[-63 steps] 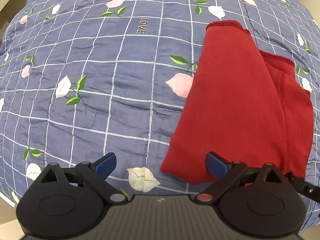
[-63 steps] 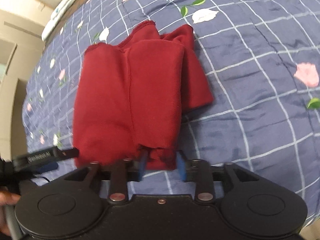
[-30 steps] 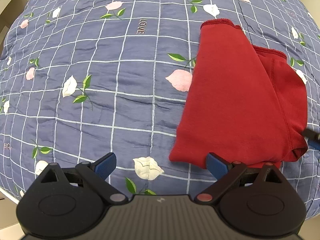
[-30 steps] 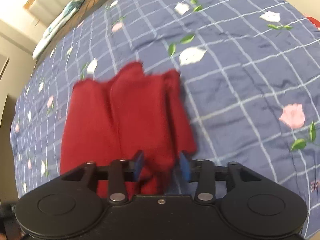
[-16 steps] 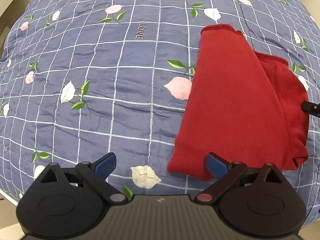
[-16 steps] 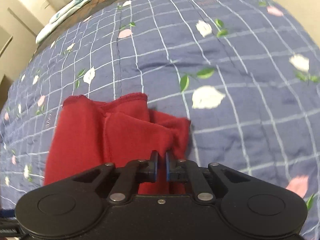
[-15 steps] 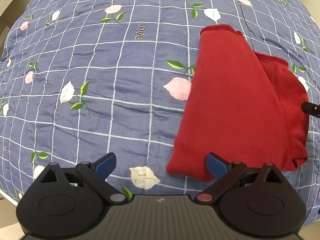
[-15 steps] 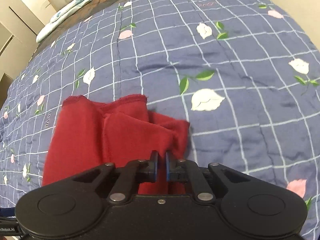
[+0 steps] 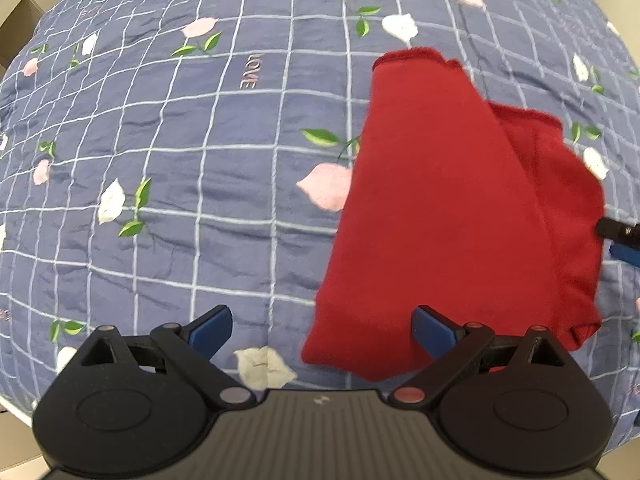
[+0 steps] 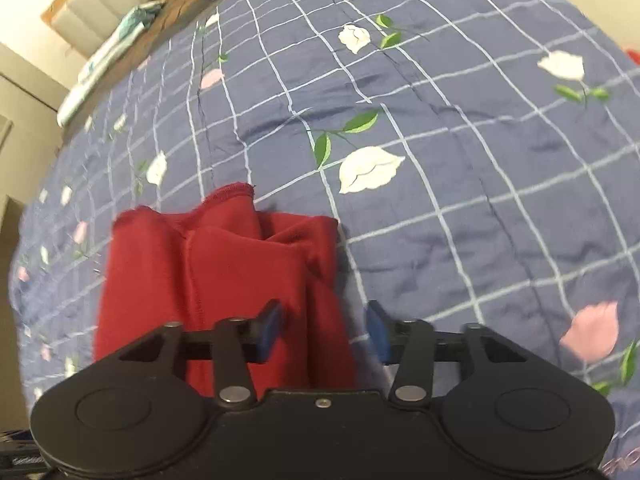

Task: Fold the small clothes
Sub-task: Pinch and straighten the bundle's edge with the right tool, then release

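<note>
Blue checked bedspread [image 9: 168, 168] with flowers carries a folded red garment [image 9: 448, 216], layered and hemmed at its far edge. Left gripper [image 9: 320, 330] and right gripper [image 10: 324, 328] both stand spread apart, holding nothing.

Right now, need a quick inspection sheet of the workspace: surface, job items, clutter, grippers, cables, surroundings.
Surface: blue checked quilt with flower print, lightly wrinkled.
Job's things: one red garment, partly folded, layers overlapping, lying flat on the quilt.
Clutter: nothing seen on the quilt near the garment; a small red patch at the right wrist view's edge, too cut off to identify.
Grippers: left gripper open, its right finger over the garment's near edge; right gripper open, with the garment's edge between its fingers.
Cables: nothing seen.
Surroundings: padded headboard, folded light cloth at the bed's far side.
</note>
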The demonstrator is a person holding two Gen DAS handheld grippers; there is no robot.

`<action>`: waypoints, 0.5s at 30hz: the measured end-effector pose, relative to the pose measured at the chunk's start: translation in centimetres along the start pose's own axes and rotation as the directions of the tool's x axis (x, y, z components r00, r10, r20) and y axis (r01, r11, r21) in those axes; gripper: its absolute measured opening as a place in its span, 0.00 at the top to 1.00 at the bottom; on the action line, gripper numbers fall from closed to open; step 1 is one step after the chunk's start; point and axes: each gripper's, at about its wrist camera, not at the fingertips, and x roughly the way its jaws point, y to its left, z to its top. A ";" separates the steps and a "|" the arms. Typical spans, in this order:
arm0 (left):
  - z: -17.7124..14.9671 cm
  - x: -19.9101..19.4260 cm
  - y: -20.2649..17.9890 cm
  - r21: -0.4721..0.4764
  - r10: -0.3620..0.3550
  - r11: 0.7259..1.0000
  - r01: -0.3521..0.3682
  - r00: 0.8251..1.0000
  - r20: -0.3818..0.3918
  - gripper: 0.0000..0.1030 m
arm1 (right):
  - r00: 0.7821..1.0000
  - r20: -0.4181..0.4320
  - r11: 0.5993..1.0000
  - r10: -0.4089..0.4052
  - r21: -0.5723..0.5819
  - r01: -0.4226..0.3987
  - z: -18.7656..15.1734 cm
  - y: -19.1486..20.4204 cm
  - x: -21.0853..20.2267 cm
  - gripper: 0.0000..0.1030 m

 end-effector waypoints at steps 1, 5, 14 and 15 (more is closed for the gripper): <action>0.1 -0.1 0.0 -0.007 -0.014 1.000 0.014 1.000 0.010 0.03 | 1.000 0.001 1.000 0.014 0.002 -0.014 -0.3 0.0 -0.2 0.32; 0.6 -0.1 0.0 -0.026 -0.036 0.999 0.037 0.999 0.032 0.02 | 0.999 -0.026 0.999 0.041 -0.029 -0.041 -1.4 0.3 -0.2 0.29; 2.4 1.8 -0.3 -0.023 -0.002 1.000 0.003 1.000 0.022 0.02 | 0.998 -0.062 0.998 0.016 -0.054 -0.019 -2.2 1.7 1.4 0.44; 2.6 1.9 -0.3 -0.022 0.000 1.000 0.000 1.000 0.020 0.02 | 0.998 -0.054 0.998 0.017 -0.058 -0.020 -2.0 1.8 1.4 0.47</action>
